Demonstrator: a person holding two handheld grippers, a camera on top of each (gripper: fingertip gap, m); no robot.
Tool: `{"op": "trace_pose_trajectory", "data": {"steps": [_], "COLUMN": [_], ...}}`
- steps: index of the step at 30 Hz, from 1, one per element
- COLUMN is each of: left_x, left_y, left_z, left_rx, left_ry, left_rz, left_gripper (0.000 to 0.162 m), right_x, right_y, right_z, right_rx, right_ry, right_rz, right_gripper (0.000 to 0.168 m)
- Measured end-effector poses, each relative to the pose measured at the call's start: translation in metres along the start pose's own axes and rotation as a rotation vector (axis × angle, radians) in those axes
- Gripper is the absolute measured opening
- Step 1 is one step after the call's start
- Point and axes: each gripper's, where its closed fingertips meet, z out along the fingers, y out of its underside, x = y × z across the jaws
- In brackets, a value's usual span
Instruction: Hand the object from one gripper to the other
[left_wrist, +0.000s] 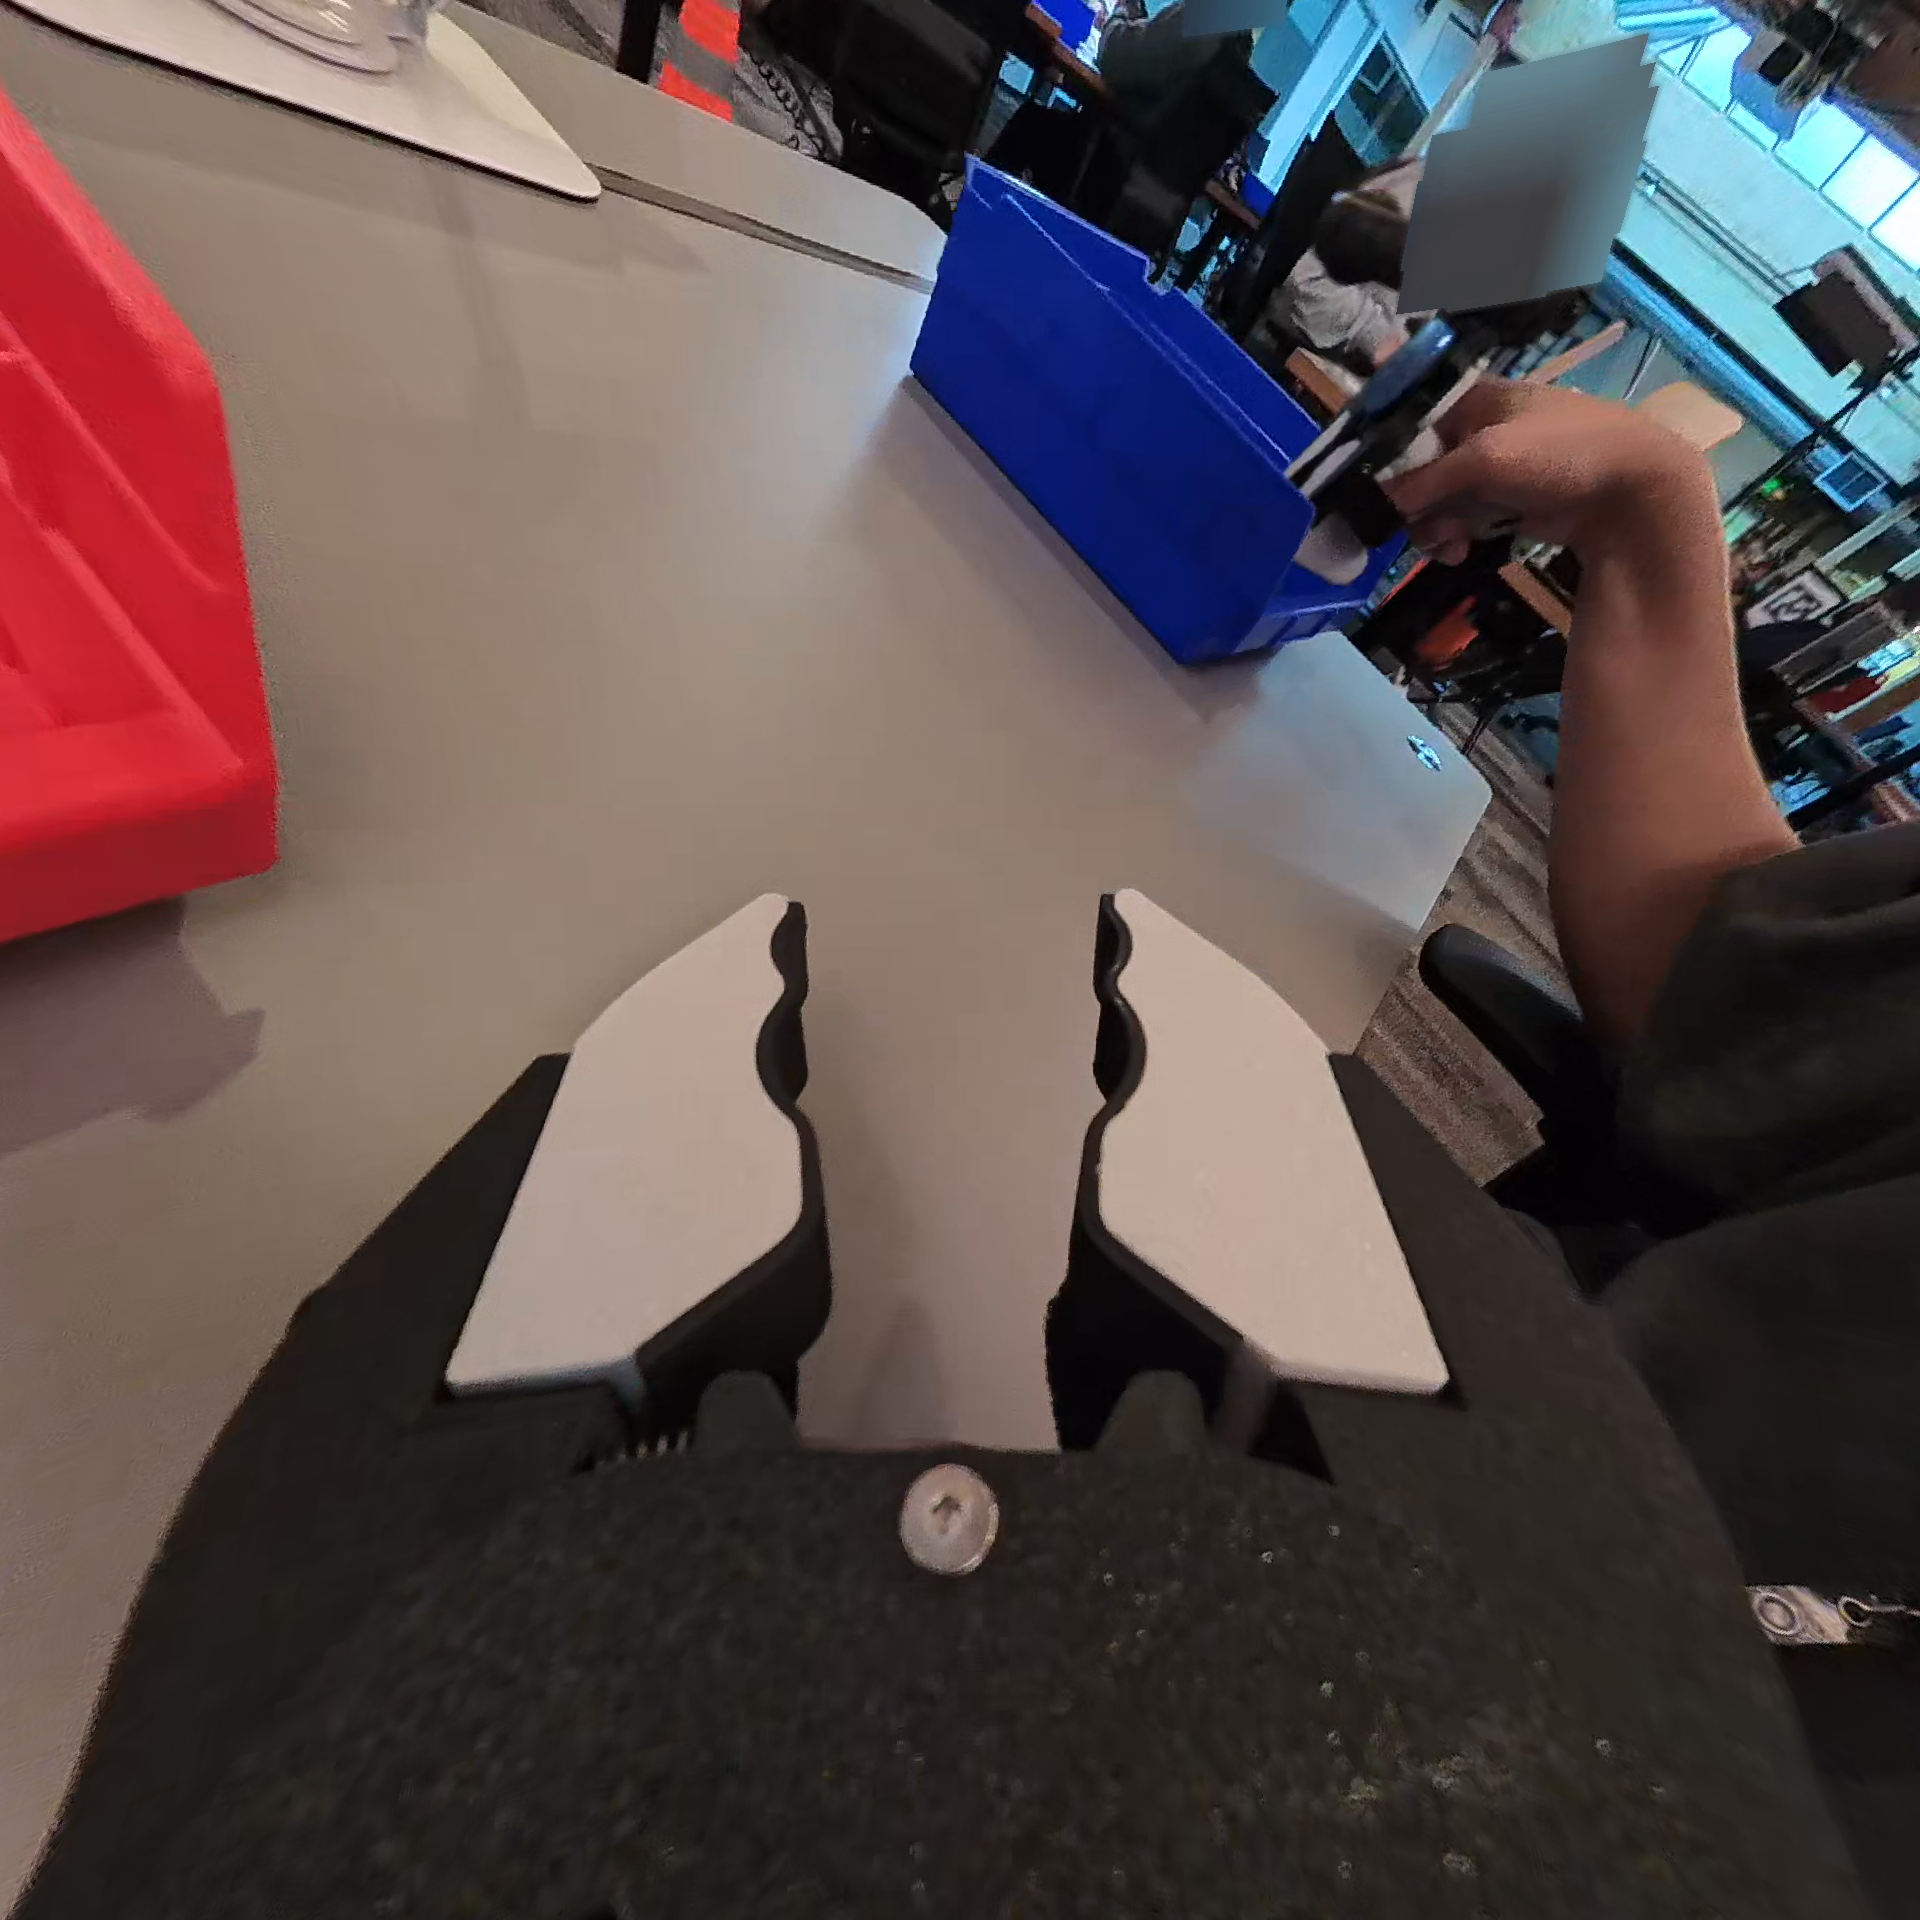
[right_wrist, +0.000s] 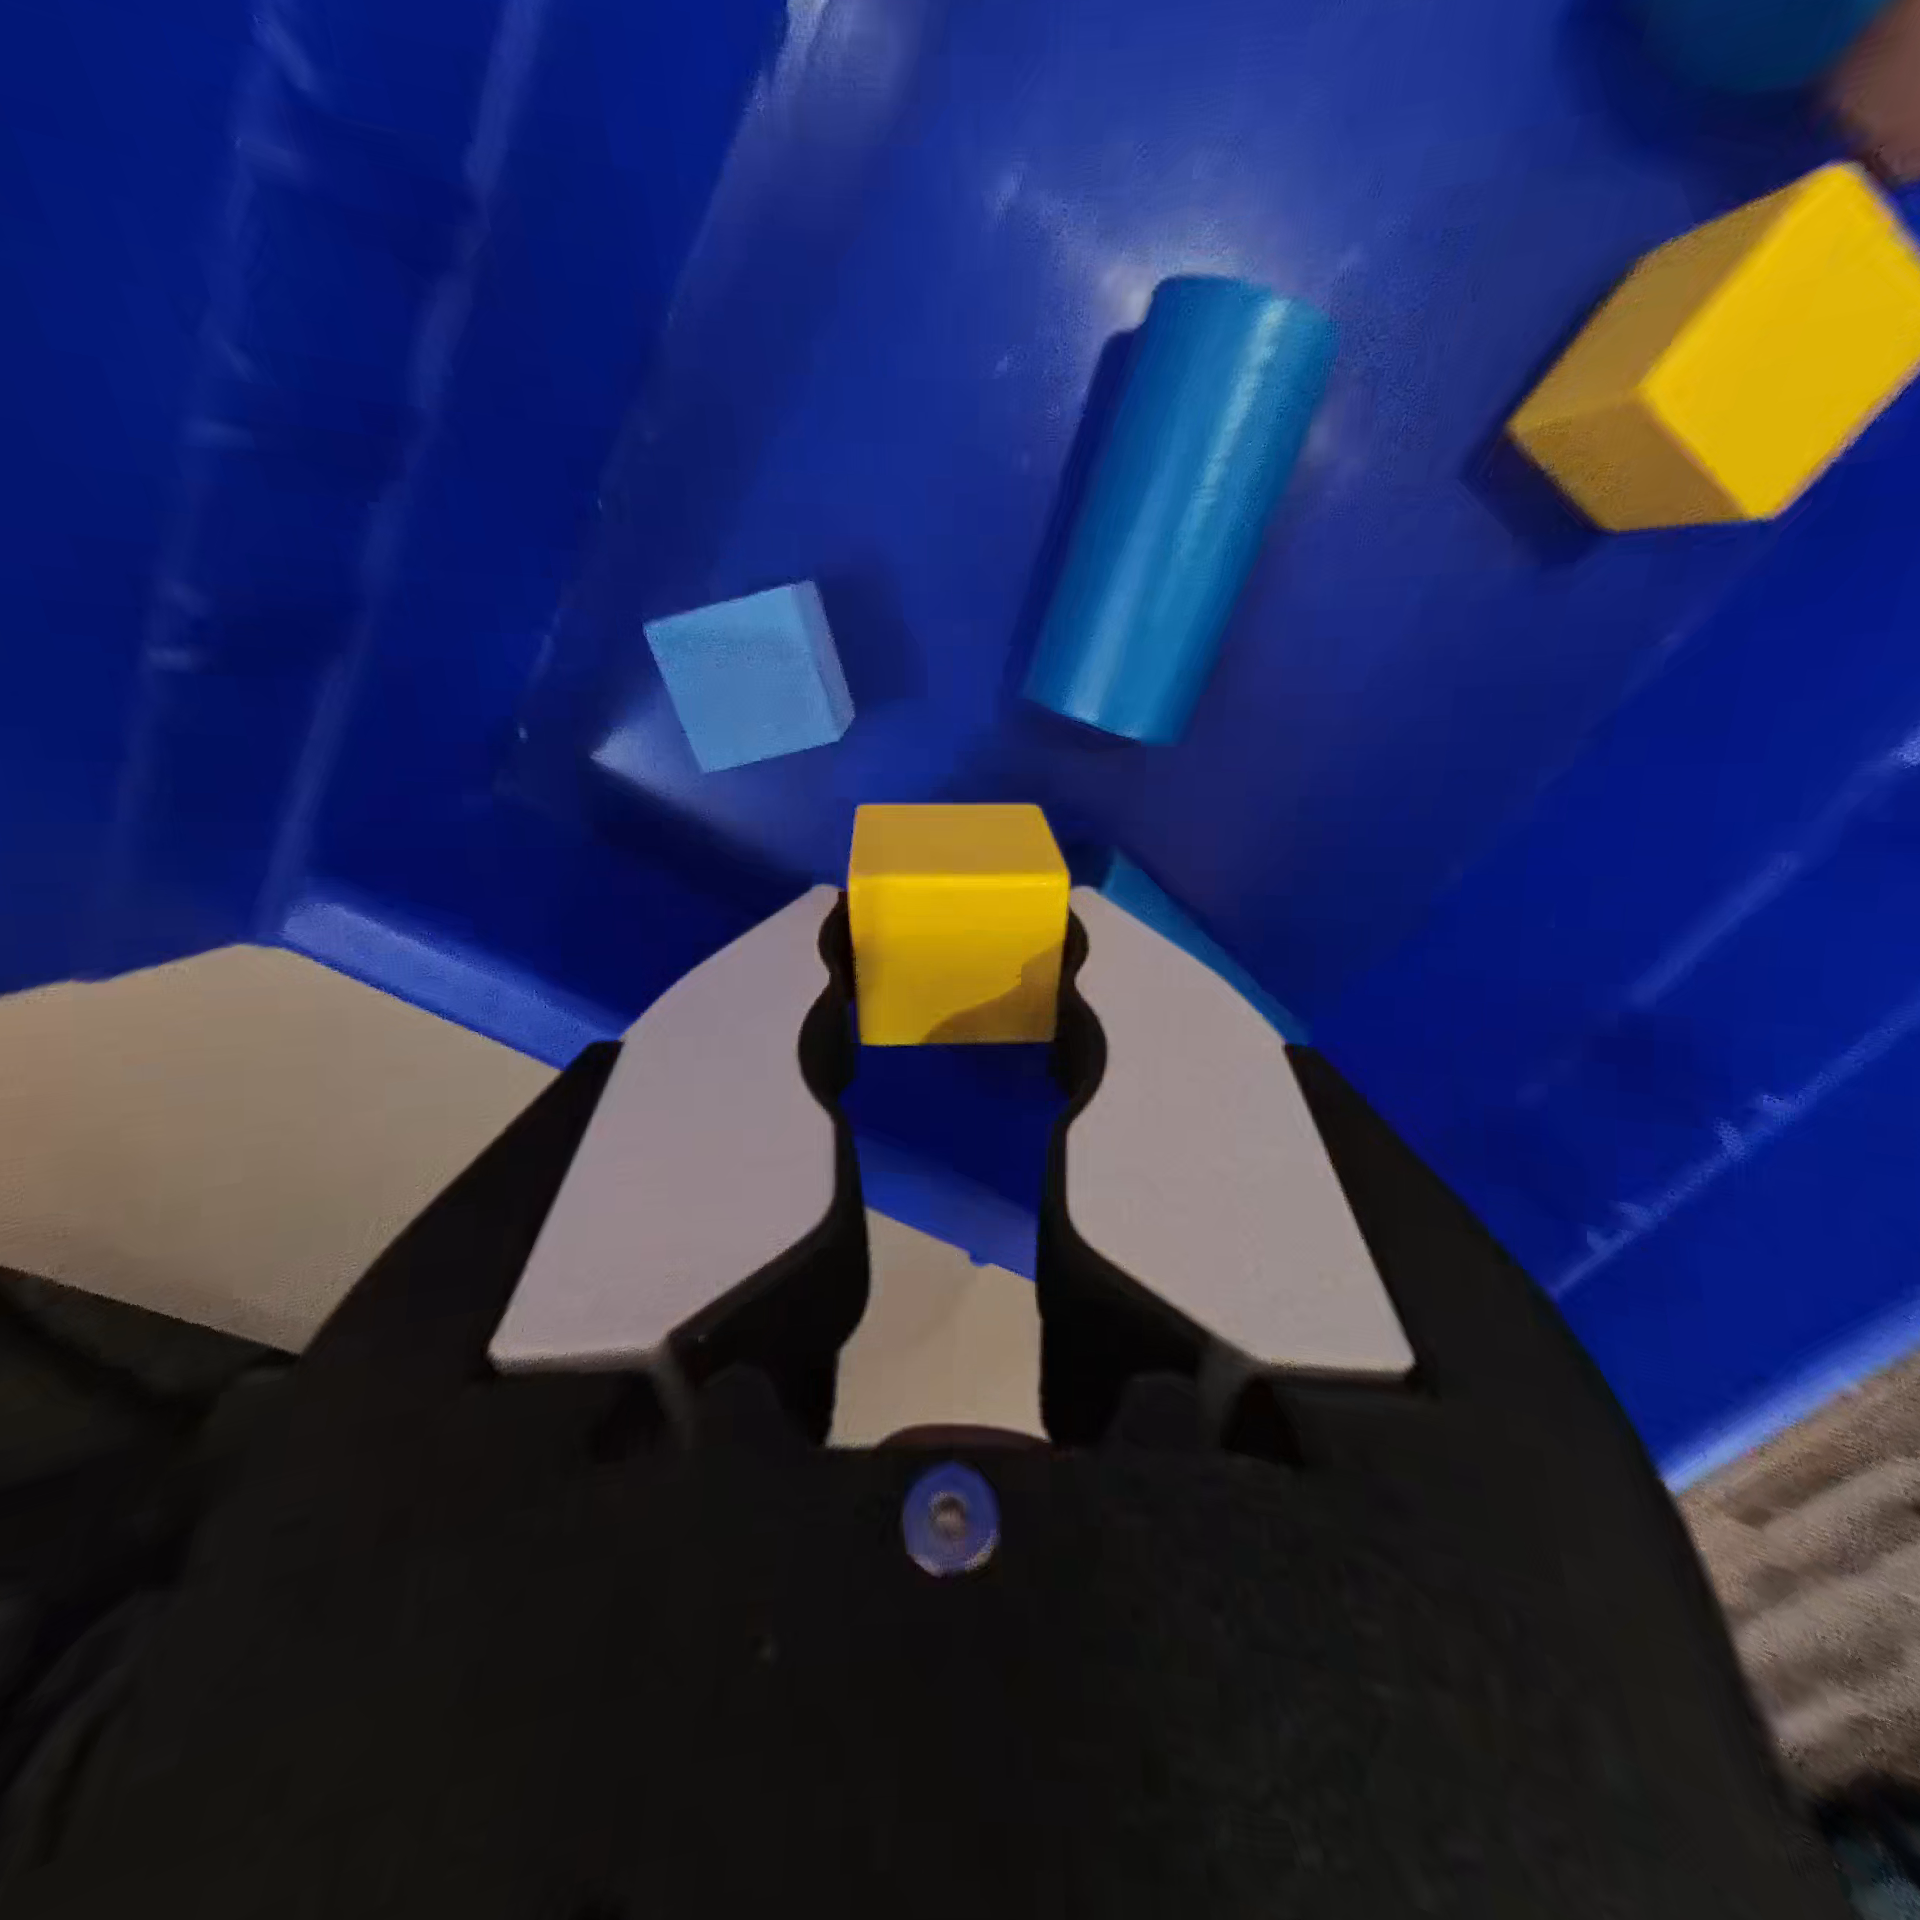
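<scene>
Two grippers are seen: the left gripper (left_wrist: 951, 914) and the right gripper (right_wrist: 956, 914). Two bins are counted on the table (left_wrist: 623, 623), one blue bin (left_wrist: 1091, 416) and one red bin (left_wrist: 114, 623). Inside the blue bin, four blocks are fully visible: one small yellow cube (right_wrist: 956, 925), one larger yellow block (right_wrist: 1725, 353), one light blue cube (right_wrist: 748, 675) and one blue cylinder (right_wrist: 1184, 509). One white mat (left_wrist: 468, 114) is counted.

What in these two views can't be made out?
- Right wrist view: underside of the yellow cube, so whether it is lifted off the bin floor.
- Right wrist view: blue object, cut by the top edge.
- Left wrist view: right hand-held gripper fingertips, hidden inside the bin.
</scene>
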Motion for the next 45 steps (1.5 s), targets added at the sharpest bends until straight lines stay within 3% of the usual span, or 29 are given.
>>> {"op": "trace_pose_trajectory", "data": {"steps": [7, 12, 17, 20, 23, 27, 29, 31, 33, 38, 40, 45], "left_x": [0.013, 0.014, 0.009, 0.01, 0.01, 0.008, 0.007, 0.005, 0.002, -0.02, -0.024, -0.039], "left_y": [0.007, 0.005, 0.002, 0.002, 0.003, 0.003, 0.001, -0.002, -0.007, -0.013, -0.017, -0.034], "left_z": [0.008, 0.008, 0.005, 0.005, 0.005, 0.003, 0.001, -0.002, -0.006, -0.017, -0.019, -0.03], "left_rx": [-0.036, -0.024, -0.01, -0.01, -0.012, -0.009, 0.003, 0.027, 0.052, 0.063, 0.08, 0.061], "left_ry": [0.031, 0.034, 0.025, 0.036, 0.03, 0.002, -0.002, -0.01, -0.024, -0.166, -0.175, -0.235], "left_rz": [0.05, 0.042, 0.027, 0.014, 0.021, 0.047, 0.04, 0.038, 0.042, 0.081, 0.076, 0.102], "left_gripper": [0.053, 0.052, 0.052, 0.053, 0.053, 0.053, 0.053, 0.053, 0.053, 0.051, 0.052, 0.058], "right_x": [0.0, 0.008, 0.006, 0.004, 0.008, -0.02, -0.045, -0.08, -0.112, -0.141, -0.138, -0.13], "right_y": [-0.008, -0.001, -0.004, 0.002, -0.004, -0.037, -0.052, -0.057, -0.05, -0.015, -0.003, 0.005], "right_z": [0.021, 0.029, 0.031, 0.019, -0.043, -0.151, -0.181, -0.176, -0.145, -0.079, -0.064, -0.07], "right_rx": [-0.13, -0.286, -0.263, -0.25, -0.071, 0.461, 0.719, 0.886, 0.966, 1.066, 1.064, 1.081], "right_ry": [0.065, 0.022, -0.008, -0.011, 0.112, 0.293, 0.354, 0.281, 0.143, -0.129, -0.116, 0.06], "right_rz": [-0.169, -0.156, -0.146, -0.124, -0.091, -0.18, -0.224, -0.22, -0.142, 0.171, 0.206, 0.106], "right_gripper": [0.036, 0.036, 0.036, 0.05, 0.057, 0.05, 0.052, 0.042, 0.048, 0.048, 0.05, 0.05]}}
